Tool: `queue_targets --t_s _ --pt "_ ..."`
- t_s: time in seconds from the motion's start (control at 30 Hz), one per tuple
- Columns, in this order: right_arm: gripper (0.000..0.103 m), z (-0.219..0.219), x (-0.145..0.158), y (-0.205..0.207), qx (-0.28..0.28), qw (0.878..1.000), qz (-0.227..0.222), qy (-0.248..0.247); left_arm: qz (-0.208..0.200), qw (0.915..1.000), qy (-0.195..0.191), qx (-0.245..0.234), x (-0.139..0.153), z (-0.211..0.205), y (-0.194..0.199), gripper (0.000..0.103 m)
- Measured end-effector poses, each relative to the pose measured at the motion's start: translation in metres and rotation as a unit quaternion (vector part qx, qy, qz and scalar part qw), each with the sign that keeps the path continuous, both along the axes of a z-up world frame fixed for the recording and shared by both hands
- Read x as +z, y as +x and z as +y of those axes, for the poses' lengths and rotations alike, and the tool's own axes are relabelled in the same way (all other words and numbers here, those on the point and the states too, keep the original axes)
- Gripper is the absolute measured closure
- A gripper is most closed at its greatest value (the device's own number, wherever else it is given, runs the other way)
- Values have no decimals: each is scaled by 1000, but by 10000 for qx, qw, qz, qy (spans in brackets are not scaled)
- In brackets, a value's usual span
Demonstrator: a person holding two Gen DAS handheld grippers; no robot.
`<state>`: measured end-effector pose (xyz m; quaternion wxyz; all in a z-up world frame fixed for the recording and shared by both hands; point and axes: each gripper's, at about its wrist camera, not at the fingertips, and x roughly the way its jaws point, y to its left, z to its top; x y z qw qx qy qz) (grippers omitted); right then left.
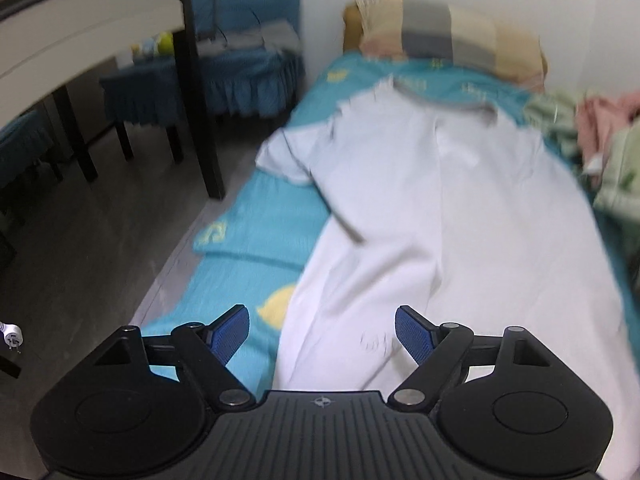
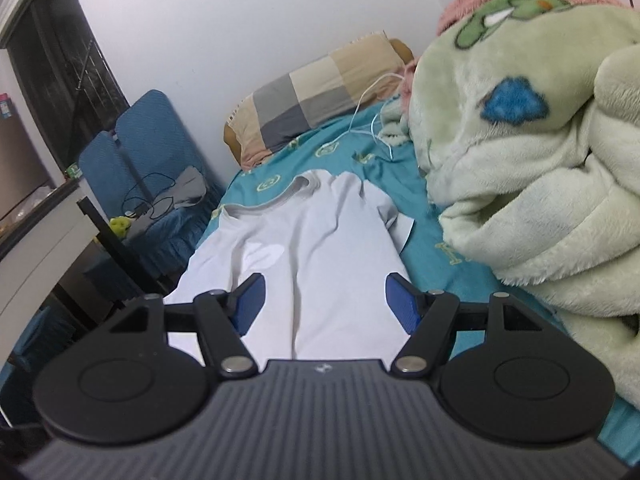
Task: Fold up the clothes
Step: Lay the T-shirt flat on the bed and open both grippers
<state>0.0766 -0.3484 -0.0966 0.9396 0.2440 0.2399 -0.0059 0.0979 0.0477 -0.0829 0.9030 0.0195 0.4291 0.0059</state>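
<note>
A white T-shirt point(image 1: 432, 216) lies spread along the teal bed sheet point(image 1: 256, 220), collar toward the pillow, one sleeve hanging over the bed's left edge. My left gripper point(image 1: 322, 330) hovers open above the shirt's near hem, nothing between its blue pads point(image 1: 231, 332). In the right wrist view the same T-shirt point(image 2: 320, 248) lies ahead, its right sleeve folded in near the collar. My right gripper point(image 2: 325, 304) is open over the shirt's lower part, its pads point(image 2: 402, 304) apart and empty.
A checked pillow point(image 2: 316, 92) lies at the bed's head against the white wall. A bulky green plush blanket point(image 2: 532, 176) crowds the bed's right side. A white cable point(image 2: 370, 120) trails on the sheet. Left of the bed stand a dark table leg point(image 1: 198, 92) and blue-covered chairs point(image 1: 208, 80).
</note>
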Motion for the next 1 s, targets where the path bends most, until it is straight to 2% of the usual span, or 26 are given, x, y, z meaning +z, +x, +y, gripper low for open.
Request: queue_targets --t_s 0.13,0.2,0.23,0.27,0.33,0.4,0.43,0.5,0.6,0.7,0.8,0.9,0.97,1.0 --pt "34 3 -6 6 119 9999 109 43 207 9980 538 -258 -18 -14 3 23" --pt "34 5 -8 8 176 9997 153 48 280 9960 790 -317 -27 -20 6 30" --pt "34 6 -8 9 189 9997 170 44 321 9961 775 -268 -29 -18 7 34" --pt "34 7 -9 10 195 9996 183 42 361 9966 713 -197 -30 -15 8 46" --pt "34 6 -10 10 178 9996 202 62 438 9984 346 63 -29 -4 10 79" --pt "34 3 -11 10 128 9996 218 115 515 9977 -130 425 -25 12 11 95" --pt "34 1 -12 9 104 9996 226 141 527 9959 -322 659 -20 23 9 97" --pt "34 -3 -13 9 28 9994 245 246 502 9909 -449 1165 -13 43 5 97" --pt "34 -11 -16 8 -94 9985 275 463 538 9815 -167 1827 -10 62 3 98" --pt "34 -19 -20 10 -220 9970 288 688 643 9740 -61 2173 -12 71 2 99" --pt "35 -27 -24 10 -346 9949 254 909 509 9736 -253 2212 -1 70 -2 95" --pt "41 -35 -28 15 -469 9919 214 1158 196 9771 -369 2087 15 61 -9 78" --pt "44 -39 -31 23 -544 9897 179 1315 -105 9819 -320 1862 27 46 -12 73" --pt "47 -41 -33 30 -593 9889 181 1348 -256 9838 -296 1748 33 39 -14 67"
